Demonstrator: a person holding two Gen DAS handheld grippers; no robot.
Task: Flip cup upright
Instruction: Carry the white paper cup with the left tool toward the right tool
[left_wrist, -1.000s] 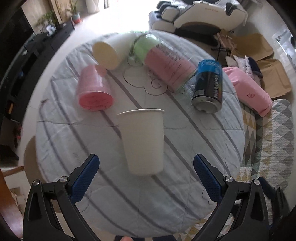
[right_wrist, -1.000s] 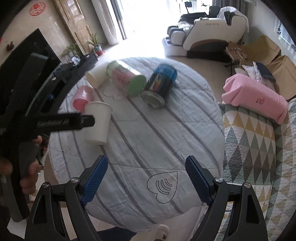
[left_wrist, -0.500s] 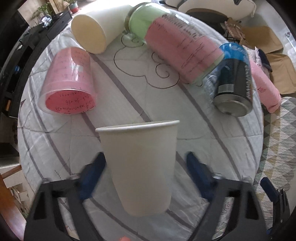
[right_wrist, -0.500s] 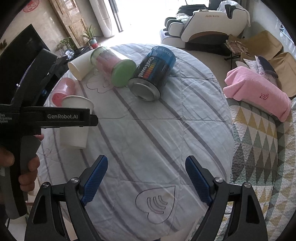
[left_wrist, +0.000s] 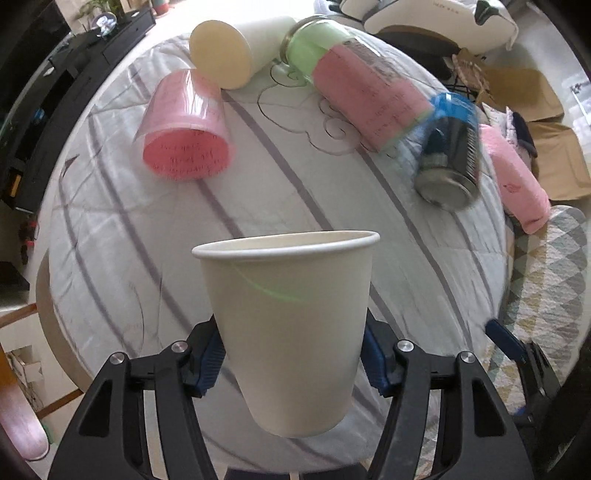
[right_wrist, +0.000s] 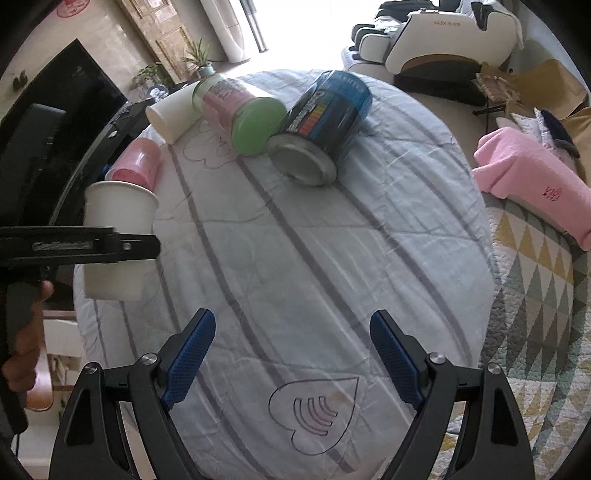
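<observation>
A white paper cup (left_wrist: 291, 325) stands upright, mouth up, between the blue pads of my left gripper (left_wrist: 291, 362), which is shut on its lower half. The right wrist view shows the same cup (right_wrist: 118, 229) at the left with the left gripper's finger across its side. My right gripper (right_wrist: 291, 354) is open and empty over the near part of the table. A pink cup (left_wrist: 184, 129), a cream cup (left_wrist: 229, 51), a green-lidded pink jar (left_wrist: 354, 92) and a blue can (left_wrist: 450, 147) lie on their sides at the far side.
The round table (right_wrist: 369, 258) has a pale striped cloth with a heart drawing (right_wrist: 314, 410) near my right gripper. A pink cushion (right_wrist: 535, 184) and a patterned rug (right_wrist: 546, 332) lie to the right. A dark TV cabinet (left_wrist: 44, 110) is on the left.
My left gripper has moved forward around the upright white cup and closed on it. The right gripper has drifted slightly forward and stays open.
</observation>
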